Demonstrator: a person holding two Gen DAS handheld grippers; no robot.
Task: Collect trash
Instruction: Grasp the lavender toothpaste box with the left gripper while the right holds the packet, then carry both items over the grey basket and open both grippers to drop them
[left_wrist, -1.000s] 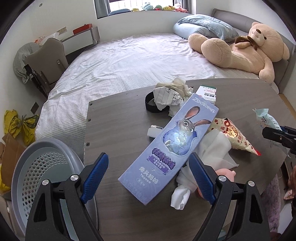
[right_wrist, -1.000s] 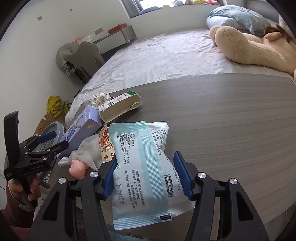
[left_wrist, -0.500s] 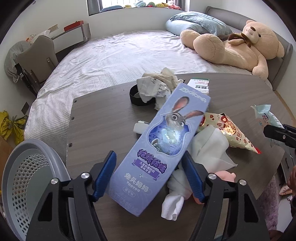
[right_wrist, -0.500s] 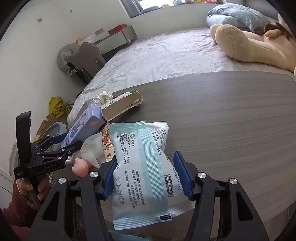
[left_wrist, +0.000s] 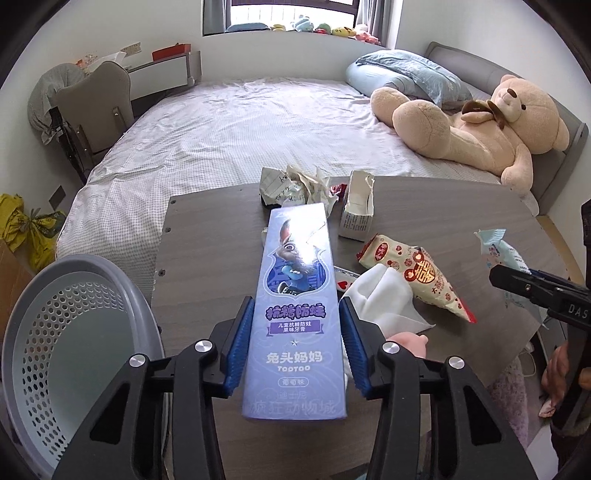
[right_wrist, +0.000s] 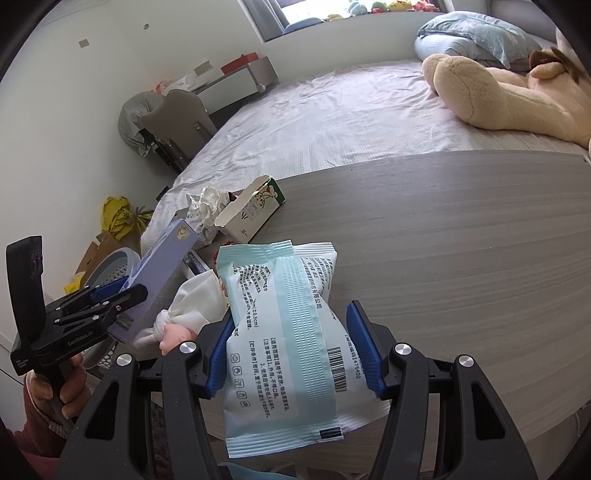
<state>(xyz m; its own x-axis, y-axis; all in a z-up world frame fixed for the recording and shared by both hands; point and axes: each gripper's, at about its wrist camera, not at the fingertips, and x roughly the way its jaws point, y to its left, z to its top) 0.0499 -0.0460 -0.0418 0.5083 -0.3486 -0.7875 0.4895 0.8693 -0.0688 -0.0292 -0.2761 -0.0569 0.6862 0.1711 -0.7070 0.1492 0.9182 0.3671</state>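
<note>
Trash: 1 purple box (left_wrist: 295, 317), 1 pouch (right_wrist: 284, 343)

The long purple toothpaste box (left_wrist: 296, 306), printed with a cartoon rabbit, pointed away from the camera above the table, its near end raised. The pale blue and white wipes packet (right_wrist: 284, 343), barcode showing, lay lengthwise near the table edge. Crumpled paper (left_wrist: 295, 182) sat at the far edge beside a torn-open white carton (left_wrist: 357, 206) lying on its side. A red-patterned snack wrapper (left_wrist: 413, 273) touched a white tissue (left_wrist: 384, 299).
</note>
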